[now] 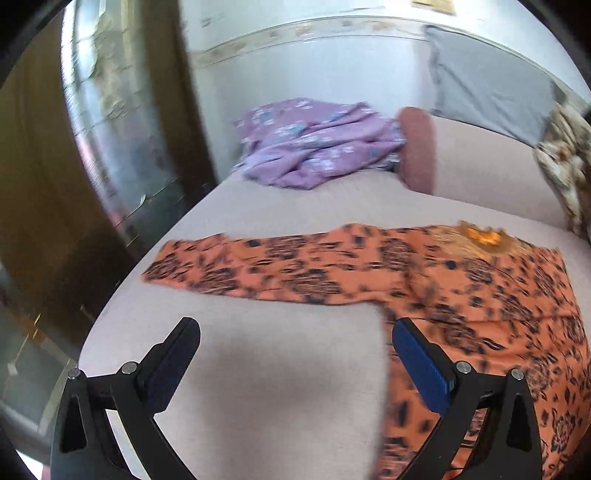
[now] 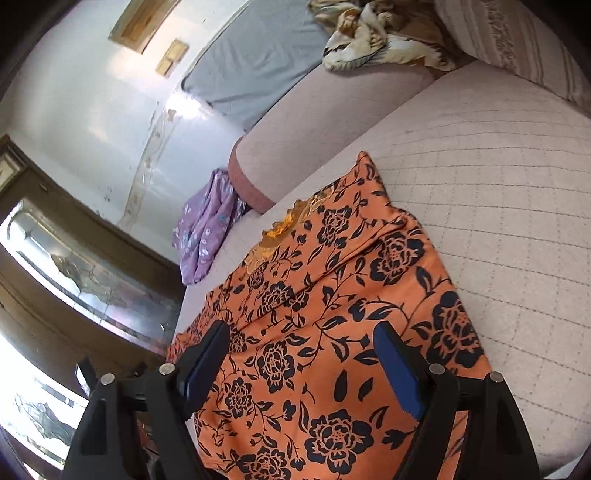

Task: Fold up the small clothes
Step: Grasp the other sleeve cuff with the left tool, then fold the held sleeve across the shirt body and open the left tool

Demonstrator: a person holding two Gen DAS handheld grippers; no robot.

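An orange top with a black flower print (image 1: 461,280) lies flat on the pale quilted bed (image 1: 280,387), one sleeve stretched out to the left. It also shows in the right wrist view (image 2: 314,332). My left gripper (image 1: 295,332) is open and empty, hovering above the bed beside the top's left edge, below the sleeve. My right gripper (image 2: 301,332) is open and empty, hovering over the body of the top. A crumpled purple flowered garment (image 1: 317,147) lies at the far end of the bed; it also shows in the right wrist view (image 2: 207,236).
A pink bolster cushion (image 1: 417,147) lies beside the purple garment. A grey mattress (image 1: 487,92) leans on the white wall. A beige patterned blanket (image 2: 384,33) and a striped pillow (image 2: 517,44) lie at the bed's head. A wooden glass-paned door (image 1: 110,129) stands left of the bed.
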